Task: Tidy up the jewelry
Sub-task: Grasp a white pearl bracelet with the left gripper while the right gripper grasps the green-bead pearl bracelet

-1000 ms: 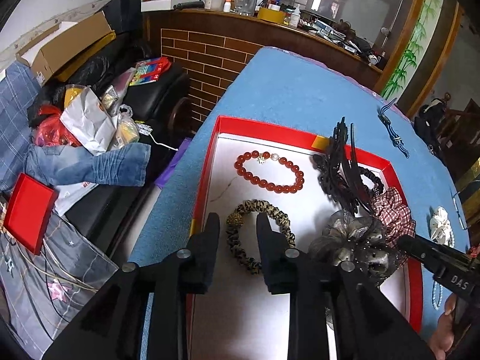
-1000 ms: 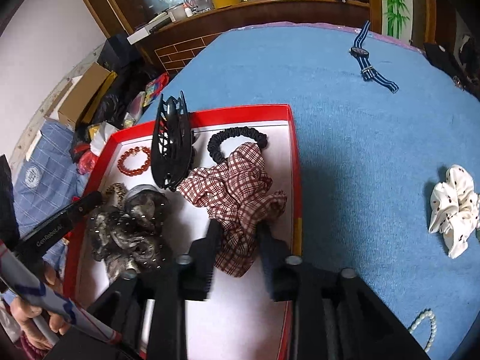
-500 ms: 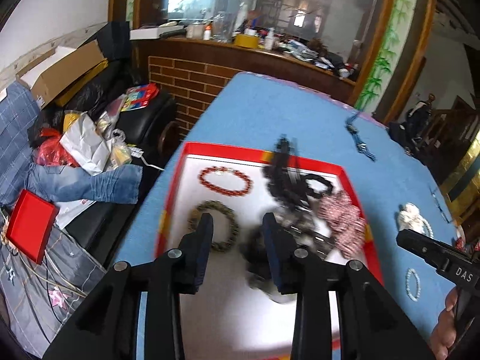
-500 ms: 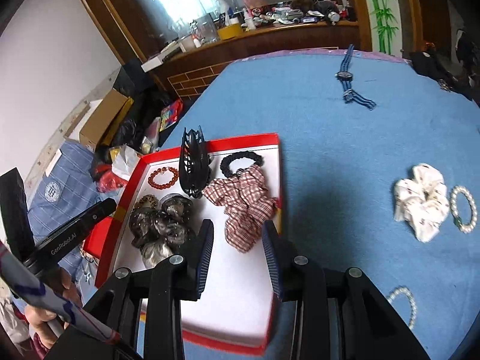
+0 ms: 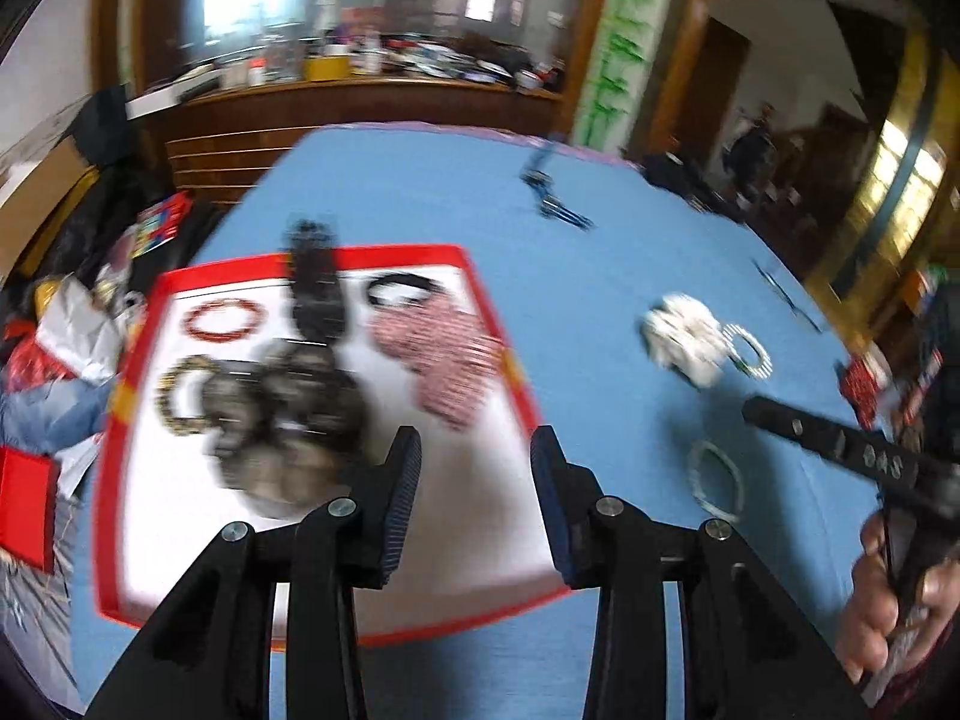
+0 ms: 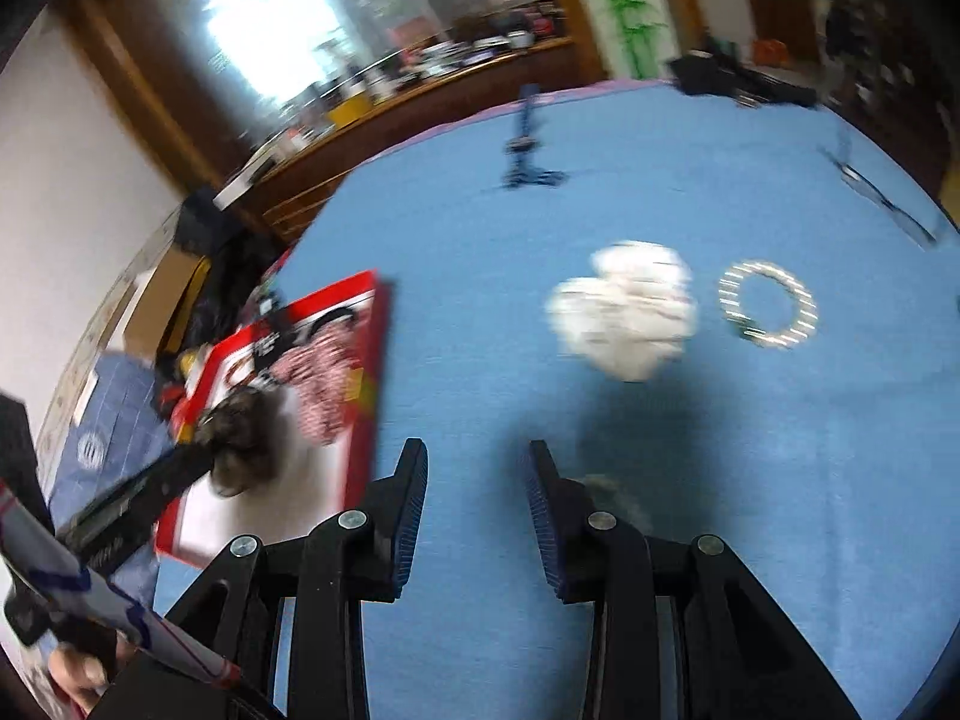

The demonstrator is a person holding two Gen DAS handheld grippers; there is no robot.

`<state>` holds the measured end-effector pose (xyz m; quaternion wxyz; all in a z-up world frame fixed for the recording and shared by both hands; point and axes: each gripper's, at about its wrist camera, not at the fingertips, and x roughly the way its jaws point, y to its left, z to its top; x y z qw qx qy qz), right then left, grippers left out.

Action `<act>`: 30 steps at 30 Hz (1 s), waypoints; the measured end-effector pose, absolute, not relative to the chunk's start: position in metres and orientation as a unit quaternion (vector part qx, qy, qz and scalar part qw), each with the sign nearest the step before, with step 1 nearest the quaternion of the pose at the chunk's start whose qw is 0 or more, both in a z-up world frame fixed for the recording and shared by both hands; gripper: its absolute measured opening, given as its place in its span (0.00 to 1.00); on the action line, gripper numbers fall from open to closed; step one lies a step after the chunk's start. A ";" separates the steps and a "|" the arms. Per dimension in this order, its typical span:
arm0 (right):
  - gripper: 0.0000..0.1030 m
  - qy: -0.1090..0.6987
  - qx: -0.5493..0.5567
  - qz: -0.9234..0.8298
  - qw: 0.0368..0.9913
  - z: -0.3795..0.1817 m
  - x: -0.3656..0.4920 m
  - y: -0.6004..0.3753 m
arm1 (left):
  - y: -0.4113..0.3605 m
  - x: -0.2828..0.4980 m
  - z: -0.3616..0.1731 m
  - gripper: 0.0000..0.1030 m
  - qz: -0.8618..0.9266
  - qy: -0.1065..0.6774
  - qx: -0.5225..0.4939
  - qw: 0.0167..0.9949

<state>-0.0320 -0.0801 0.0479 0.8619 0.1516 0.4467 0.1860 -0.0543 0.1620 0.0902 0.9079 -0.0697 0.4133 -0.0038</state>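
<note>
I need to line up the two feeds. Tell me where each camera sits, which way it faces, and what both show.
Left wrist: on the left gripper, above the red tray, looking across the blue table; the right gripper and hand show at right.
Right wrist: on the right gripper, over bare cloth beside the tray, facing the white scrunchie; the left gripper shows at left.
Shared: tray, scrunchie, pearl bracelet, watch.

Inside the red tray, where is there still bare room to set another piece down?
The white floor of the tray is bare along its near edge, in front of the grey scrunchie and checked scrunchie. The far half is crowded: red bracelet, black clip, black hair tie.
</note>
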 end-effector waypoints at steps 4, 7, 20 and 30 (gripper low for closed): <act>0.35 0.448 0.182 0.151 0.862 0.039 -0.030 -0.121 | 0.116 -0.045 0.076 0.35 -0.042 0.438 -0.051 0.897; 0.35 0.450 0.199 0.134 0.860 0.034 -0.031 -0.143 | 0.087 -0.036 0.062 0.35 -0.057 0.458 -0.037 0.886; 0.35 0.448 0.234 0.108 0.856 0.034 -0.045 -0.201 | 0.025 0.017 0.016 0.21 -0.091 0.530 -0.016 0.843; 0.35 0.470 0.212 0.073 0.854 0.043 0.003 -0.214 | 0.013 0.014 0.015 0.05 -0.065 0.507 0.047 0.858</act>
